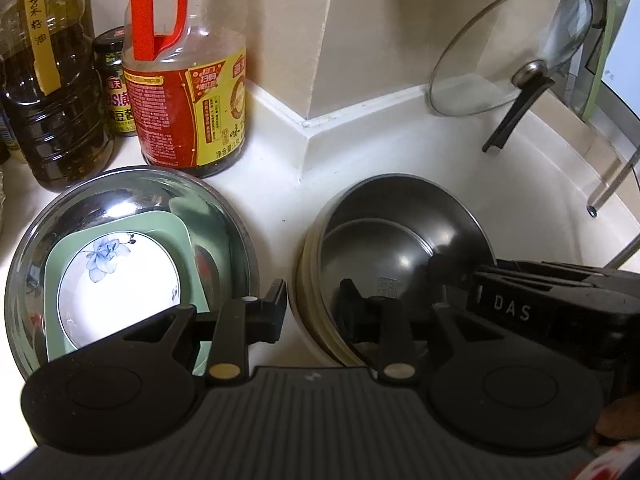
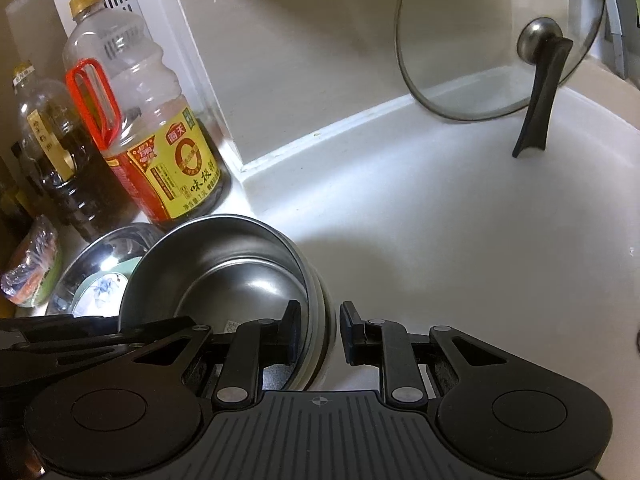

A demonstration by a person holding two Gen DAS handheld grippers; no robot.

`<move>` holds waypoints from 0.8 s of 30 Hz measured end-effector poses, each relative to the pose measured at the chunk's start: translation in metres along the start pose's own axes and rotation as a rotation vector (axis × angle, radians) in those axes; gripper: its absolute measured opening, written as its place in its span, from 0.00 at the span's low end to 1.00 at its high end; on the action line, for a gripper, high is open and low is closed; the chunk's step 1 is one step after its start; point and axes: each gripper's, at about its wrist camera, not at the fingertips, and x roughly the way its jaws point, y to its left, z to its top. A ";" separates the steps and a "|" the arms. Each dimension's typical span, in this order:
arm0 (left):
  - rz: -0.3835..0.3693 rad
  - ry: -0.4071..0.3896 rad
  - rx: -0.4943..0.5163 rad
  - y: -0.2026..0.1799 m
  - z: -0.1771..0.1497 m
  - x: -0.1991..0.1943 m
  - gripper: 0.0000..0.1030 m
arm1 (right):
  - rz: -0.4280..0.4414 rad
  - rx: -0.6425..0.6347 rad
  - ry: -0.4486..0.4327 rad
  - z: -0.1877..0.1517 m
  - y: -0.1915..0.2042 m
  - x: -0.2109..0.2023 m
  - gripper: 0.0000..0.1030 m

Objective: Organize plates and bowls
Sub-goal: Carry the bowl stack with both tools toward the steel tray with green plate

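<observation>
Your left wrist: close, angled down on countertop (image 1: 280,184) | right wrist: same tilt | shared: bowl stack (image 1: 400,248) (image 2: 240,264), lid (image 1: 512,48) at 1 o'clock

Count on counter (image 2: 440,240): three bottles (image 1: 188,92), one small jar (image 1: 112,80), one glass lid (image 1: 508,48), one large steel basin (image 1: 224,216), one green square dish (image 1: 192,264), one floral plate (image 1: 116,280), one stack of steel bowls (image 1: 400,240).

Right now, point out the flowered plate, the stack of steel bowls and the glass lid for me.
flowered plate (image 1: 120,280), left wrist view, on its white centre.
stack of steel bowls (image 2: 240,280), right wrist view, on the top bowl's inside wall.
glass lid (image 1: 500,52), left wrist view, on the glass above the knob.
</observation>
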 end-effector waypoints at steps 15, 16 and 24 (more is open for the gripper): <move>0.131 -0.004 -0.131 -0.013 -0.001 -0.004 0.20 | 0.030 0.009 0.024 0.004 -0.006 0.001 0.21; 0.133 -0.006 -0.139 -0.013 -0.002 -0.004 0.20 | 0.024 0.017 0.024 0.005 -0.006 0.002 0.21; 0.134 -0.022 -0.174 -0.012 -0.005 -0.005 0.21 | 0.008 0.076 0.016 0.006 -0.008 0.003 0.21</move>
